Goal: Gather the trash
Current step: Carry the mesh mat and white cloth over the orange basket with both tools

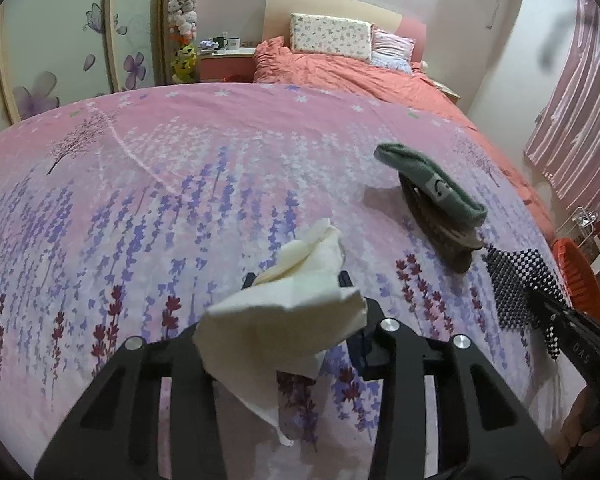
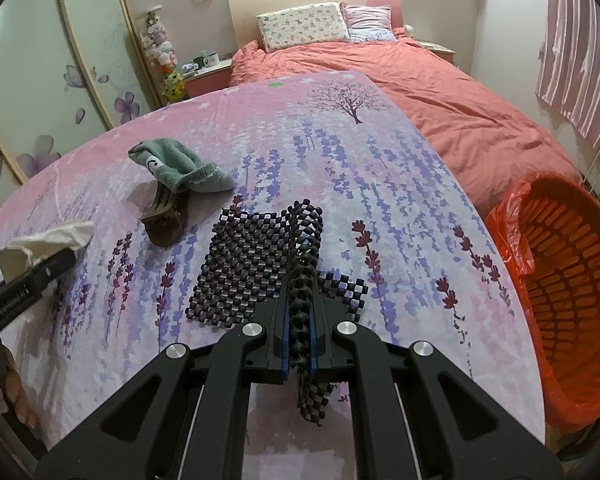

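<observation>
- Bed cover (image 1: 148, 200), pink with purple and dark red lavender print, spread flat over the near part of the bed; a plain coral quilt (image 2: 452, 92) lies beyond it toward the pillows
- Orange basket (image 2: 572, 280), slotted plastic with an orange bag liner, stands off the right edge of the bed, tipped so its mouth faces the camera
- Black mesh mat (image 2: 240, 264), open grid of small knobbly squares, lies mostly flat on the cover; one edge is gathered up into a ridge
- Right gripper (image 2: 300, 288) clenched on that ridge: the blue pads pinch the bunched mesh, a loose strip hangs down behind the jaws; gripper angled down at the bed
- White tissue (image 1: 288, 312), crumpled, soft folds, lifted off the cover, one tail drooping underneath
- Left gripper (image 1: 298, 280) angled down, fingers either side of the tissue and grasping it; in the right wrist view its black finger presses against the wad
- Green sock (image 1: 428, 180) draped over a brown hair claw (image 1: 444, 236), on the cover between the two grippers, touched by neither
</observation>
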Motion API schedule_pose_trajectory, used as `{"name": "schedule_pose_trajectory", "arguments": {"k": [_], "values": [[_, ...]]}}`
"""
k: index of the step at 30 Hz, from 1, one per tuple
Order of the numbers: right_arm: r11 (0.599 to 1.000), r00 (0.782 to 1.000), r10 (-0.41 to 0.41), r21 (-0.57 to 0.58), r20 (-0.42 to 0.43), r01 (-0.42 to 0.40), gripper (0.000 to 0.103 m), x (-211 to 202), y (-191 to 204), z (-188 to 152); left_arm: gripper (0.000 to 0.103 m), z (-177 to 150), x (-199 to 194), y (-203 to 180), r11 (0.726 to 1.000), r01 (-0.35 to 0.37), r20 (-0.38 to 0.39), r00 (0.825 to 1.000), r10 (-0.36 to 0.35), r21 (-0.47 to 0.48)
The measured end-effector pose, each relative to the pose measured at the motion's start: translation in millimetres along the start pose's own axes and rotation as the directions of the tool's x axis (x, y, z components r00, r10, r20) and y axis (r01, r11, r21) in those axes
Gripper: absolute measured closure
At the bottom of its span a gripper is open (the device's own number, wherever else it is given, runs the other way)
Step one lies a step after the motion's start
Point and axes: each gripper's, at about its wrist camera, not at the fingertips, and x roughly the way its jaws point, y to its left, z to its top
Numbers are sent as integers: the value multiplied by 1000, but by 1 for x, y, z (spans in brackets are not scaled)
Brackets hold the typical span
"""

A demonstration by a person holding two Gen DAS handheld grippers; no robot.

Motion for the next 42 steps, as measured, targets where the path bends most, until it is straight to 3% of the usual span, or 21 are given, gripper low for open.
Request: {"name": "schedule_pose_trajectory", "arguments": {"k": [10, 18, 31, 42], "values": [[998, 995, 57, 21, 78, -59, 97, -35, -11, 4, 67, 4, -35, -21, 998, 8, 96, 995, -14, 55], [996, 979, 75, 27, 188, -81, 97, -82, -24, 13, 67, 10, -70, -62, 992, 62, 140, 987, -77, 110], [996, 961, 5, 89, 276, -31, 97, -118, -77, 14, 66, 13, -101, -138, 966, 132, 176, 969, -173, 224], [987, 955, -67, 160, 289, 21, 97, -125, -134, 5, 66, 5, -95, -218, 924, 198, 132, 959, -252, 326]]}}
